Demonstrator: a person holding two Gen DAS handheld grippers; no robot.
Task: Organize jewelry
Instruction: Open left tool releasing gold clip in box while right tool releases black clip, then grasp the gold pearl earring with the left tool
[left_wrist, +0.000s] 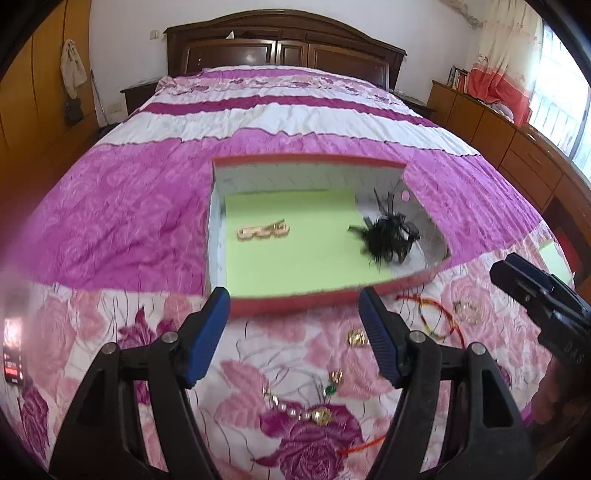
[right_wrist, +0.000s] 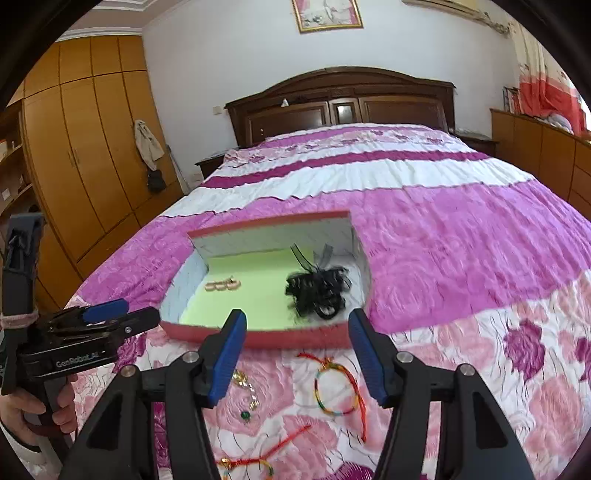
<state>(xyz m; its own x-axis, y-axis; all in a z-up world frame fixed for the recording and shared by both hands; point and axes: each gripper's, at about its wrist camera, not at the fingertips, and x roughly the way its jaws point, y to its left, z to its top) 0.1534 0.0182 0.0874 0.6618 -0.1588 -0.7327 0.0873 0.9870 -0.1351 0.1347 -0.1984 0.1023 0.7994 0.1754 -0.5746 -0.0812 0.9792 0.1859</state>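
While both grippers hang above the flowered pink bedspread (left_wrist: 122, 206) with jaws parted and nothing between them, the loose jewelry lies on the cover in front of the shallow red-rimmed box with a pale green liner (left_wrist: 295, 301). A braided red, yellow and green cord bracelet (right_wrist: 334, 387) sits directly between and just below the right gripper (right_wrist: 295, 354) fingers, so that hand looks nearer. A pearl-and-gold bracelet (left_wrist: 295, 408) lies under the left gripper (left_wrist: 295, 336), its length running crosswise.
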